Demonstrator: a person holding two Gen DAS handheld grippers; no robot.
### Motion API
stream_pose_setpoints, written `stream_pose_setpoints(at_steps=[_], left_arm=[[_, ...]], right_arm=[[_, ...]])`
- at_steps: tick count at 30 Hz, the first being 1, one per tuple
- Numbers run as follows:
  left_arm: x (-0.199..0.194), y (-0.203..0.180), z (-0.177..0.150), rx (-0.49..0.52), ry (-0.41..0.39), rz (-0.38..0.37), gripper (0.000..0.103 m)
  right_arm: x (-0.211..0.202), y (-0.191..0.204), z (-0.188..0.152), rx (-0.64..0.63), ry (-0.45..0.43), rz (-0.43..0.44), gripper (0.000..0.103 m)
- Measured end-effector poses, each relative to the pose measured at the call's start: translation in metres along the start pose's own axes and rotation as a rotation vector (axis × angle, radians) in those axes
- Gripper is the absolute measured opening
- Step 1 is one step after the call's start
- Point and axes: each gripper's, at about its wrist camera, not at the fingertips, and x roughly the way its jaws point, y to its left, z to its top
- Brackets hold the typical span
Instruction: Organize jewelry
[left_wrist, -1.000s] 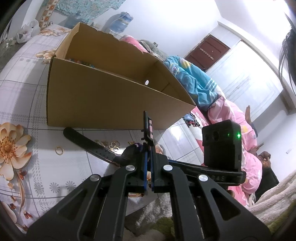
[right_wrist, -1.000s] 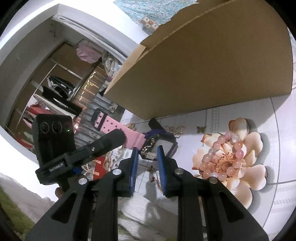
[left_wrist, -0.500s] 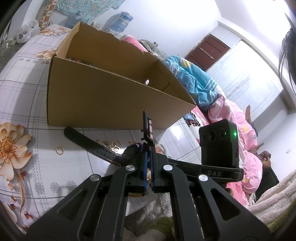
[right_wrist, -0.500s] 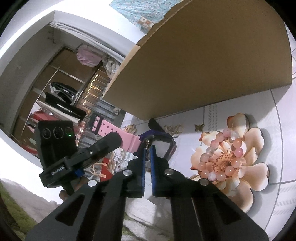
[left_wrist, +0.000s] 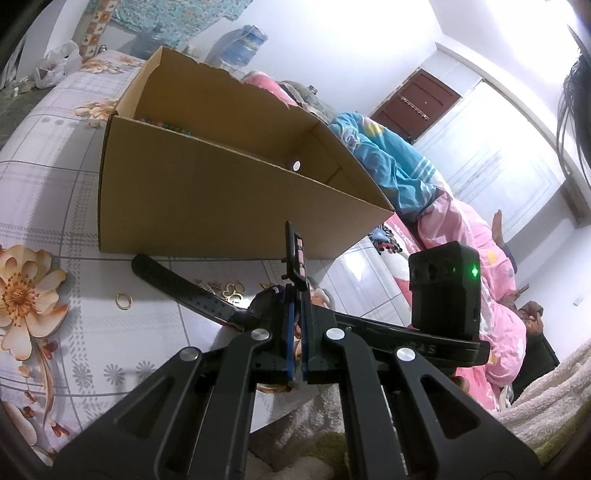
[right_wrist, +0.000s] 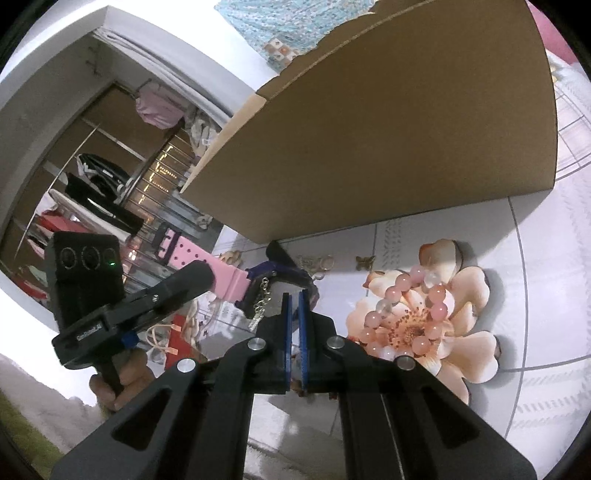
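Since a second earlier, right gripper had drawn its blue pads together from a clear gap; left gripper and all else kept place. Right jaws stood shut, near the purple watch case and a dangling chain; whether they pinched anything could not be told. Left gripper clamped the watch's pink strap, buckle end rising at 12 o'clock. Black strap lay toward 10 o'clock on the flowered cloth. Pink bead bracelet at 3 o'clock of the right gripper. Gold ring and small gold charms beyond. Cardboard box farthest, 12 o'clock, beads inside.
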Motion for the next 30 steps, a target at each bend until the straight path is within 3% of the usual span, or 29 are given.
stream_pose_setpoints(at_steps=[3,6,20,26,30], left_arm=[[0.0,0.0,0.0,0.001,0.0,0.001,0.002],[0.0,0.0,0.0,0.001,-0.001,0.001,0.002],[-0.001,0.003,0.001,-0.009,-0.003,-0.006,0.002],[-0.001,0.004,0.002,-0.008,-0.004,-0.004,0.002],[-0.001,0.004,0.002,-0.008,-0.004,-0.005,0.002]], right_arm=[[-0.002,0.007,-0.002,-0.023,0.014,0.027,0.007],[0.002,0.012,-0.003,-0.05,0.027,0.025,0.016],[0.023,0.005,-0.002,-0.042,0.076,0.123,0.017],[0.017,0.003,-0.003,-0.044,0.053,0.144,0.005],[0.013,0.007,-0.003,-0.065,0.043,0.137,0.003]])
